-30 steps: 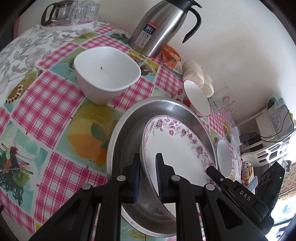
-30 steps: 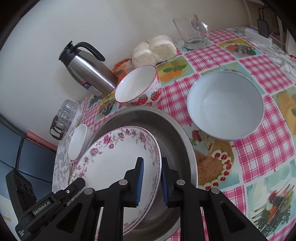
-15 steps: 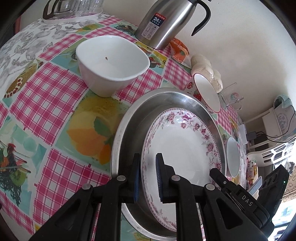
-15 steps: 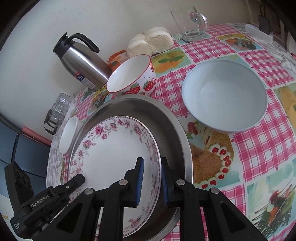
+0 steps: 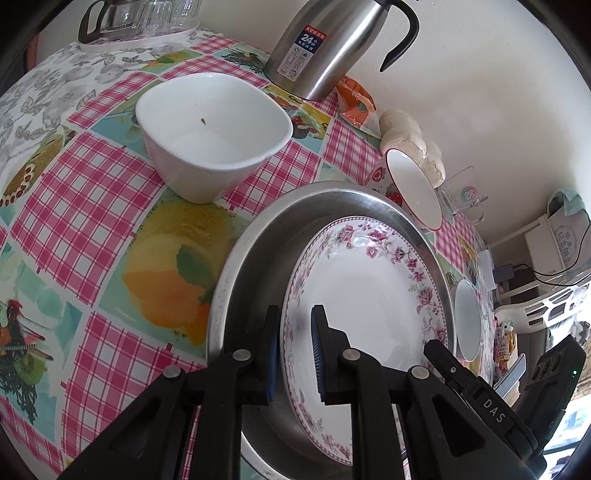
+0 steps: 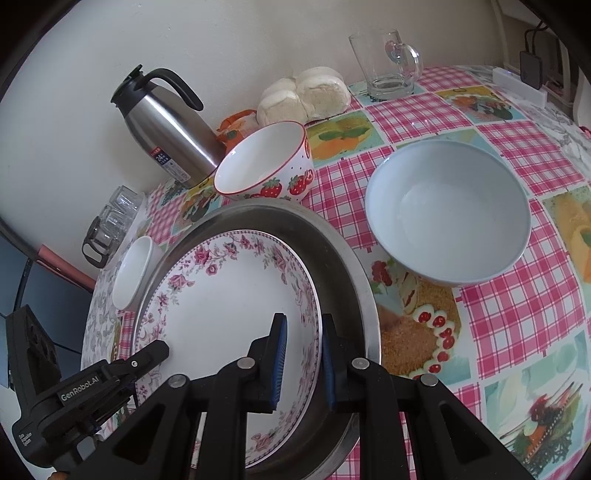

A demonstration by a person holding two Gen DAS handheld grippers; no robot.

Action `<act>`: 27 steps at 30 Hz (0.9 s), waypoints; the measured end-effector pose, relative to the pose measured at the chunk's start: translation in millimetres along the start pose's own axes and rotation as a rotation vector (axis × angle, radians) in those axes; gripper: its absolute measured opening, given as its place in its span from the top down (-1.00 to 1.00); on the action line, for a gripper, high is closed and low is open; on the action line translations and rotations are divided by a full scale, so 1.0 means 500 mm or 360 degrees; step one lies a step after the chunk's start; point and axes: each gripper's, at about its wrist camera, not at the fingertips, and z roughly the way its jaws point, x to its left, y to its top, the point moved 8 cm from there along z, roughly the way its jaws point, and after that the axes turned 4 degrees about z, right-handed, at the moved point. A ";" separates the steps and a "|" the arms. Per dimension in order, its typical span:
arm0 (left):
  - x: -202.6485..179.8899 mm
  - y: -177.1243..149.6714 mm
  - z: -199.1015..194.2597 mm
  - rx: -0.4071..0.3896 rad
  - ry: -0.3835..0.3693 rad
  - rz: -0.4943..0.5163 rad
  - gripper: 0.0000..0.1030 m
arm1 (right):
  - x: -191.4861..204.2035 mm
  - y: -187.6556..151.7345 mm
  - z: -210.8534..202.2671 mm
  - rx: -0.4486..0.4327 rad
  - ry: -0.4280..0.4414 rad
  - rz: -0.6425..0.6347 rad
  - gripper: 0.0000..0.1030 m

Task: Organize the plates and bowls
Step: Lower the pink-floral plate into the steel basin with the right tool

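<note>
A floral-rimmed white plate [image 5: 365, 295] lies in a round steel pan [image 5: 240, 266]; both show in the right wrist view too, the plate [image 6: 229, 295] and the pan [image 6: 332, 243]. My left gripper [image 5: 294, 354] straddles the plate's near rim, its jaws slightly parted. My right gripper [image 6: 302, 363] straddles the opposite rim, its jaws also slightly parted. A white squarish bowl [image 5: 210, 133] stands left of the pan. A strawberry bowl [image 6: 266, 166] and a pale blue bowl [image 6: 447, 218] stand behind and right of the pan.
A steel thermos jug [image 5: 332, 44] stands by the wall, with buns [image 6: 306, 96], a glass mug [image 6: 388, 62] and a tray of glasses [image 5: 140, 18]. The table has a pink checked cloth [image 5: 74, 206].
Both grippers lowered the plate from a tilted hold until it lies flat in the pan. Both pairs of jaws have opened a little around the rim.
</note>
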 end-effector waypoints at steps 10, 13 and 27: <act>0.008 -0.008 -0.007 0.0024 -0.0022 -0.0045 0.66 | -0.001 -0.001 0.000 0.0002 -0.0017 -0.0025 0.62; 0.017 -0.010 -0.015 0.0022 0.0026 -0.0050 0.66 | 0.001 -0.003 0.000 0.0010 -0.0026 -0.0041 0.62; 0.027 -0.015 -0.025 0.0036 0.0014 -0.0083 0.67 | 0.000 -0.009 -0.002 0.0037 0.0006 -0.0026 0.62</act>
